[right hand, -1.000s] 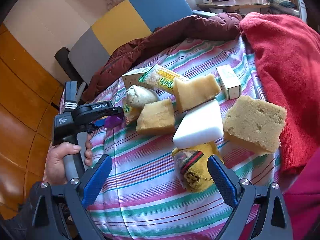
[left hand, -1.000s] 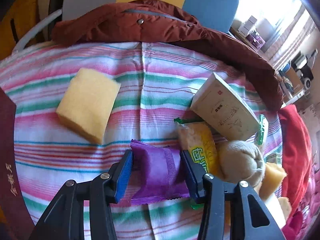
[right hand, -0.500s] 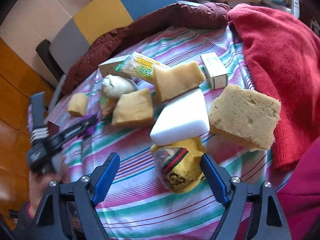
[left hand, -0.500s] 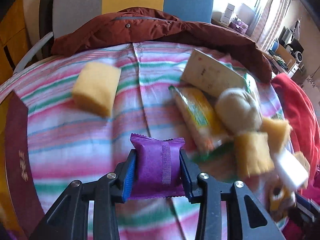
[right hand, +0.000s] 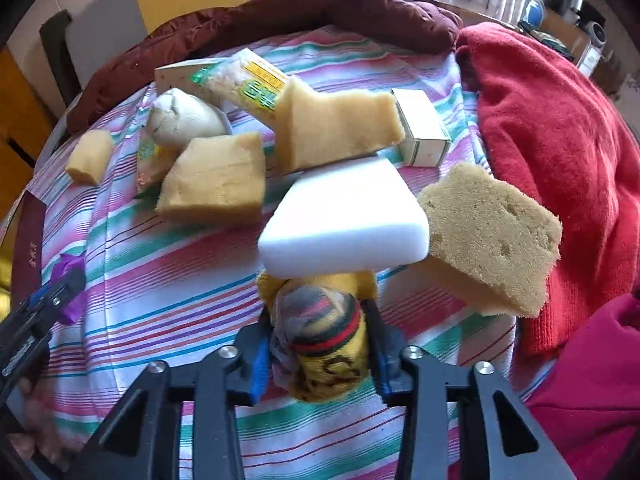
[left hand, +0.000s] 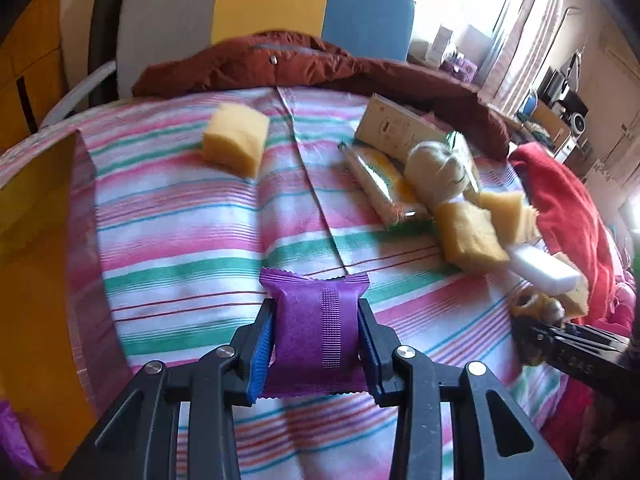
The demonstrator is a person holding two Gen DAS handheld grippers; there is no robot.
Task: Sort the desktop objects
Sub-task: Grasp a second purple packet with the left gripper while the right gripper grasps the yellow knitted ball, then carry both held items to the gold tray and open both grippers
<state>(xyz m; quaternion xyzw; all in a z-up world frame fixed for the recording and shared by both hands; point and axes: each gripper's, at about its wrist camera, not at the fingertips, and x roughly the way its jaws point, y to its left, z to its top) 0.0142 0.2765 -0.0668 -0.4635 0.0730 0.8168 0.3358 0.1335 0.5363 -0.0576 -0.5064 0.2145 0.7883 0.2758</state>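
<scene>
Now the right tool (right hand: pixel 318 354) is closing its jaws on the yellow sock (right hand: pixel 320 344), which a second ago was lying loose between wide-open fingers. The left tool (left hand: pixel 316 344) is still pinching the purple packet (left hand: pixel 316 336) and is carrying it above the striped cloth (left hand: pixel 180 240), farther from the pile than before. The left view is showing a lone yellow sponge (left hand: pixel 236 142) up close. Only the right view is showing the white foam block (right hand: pixel 344 224) touching the sock, and a small white box (right hand: pixel 422 128) behind it.
</scene>
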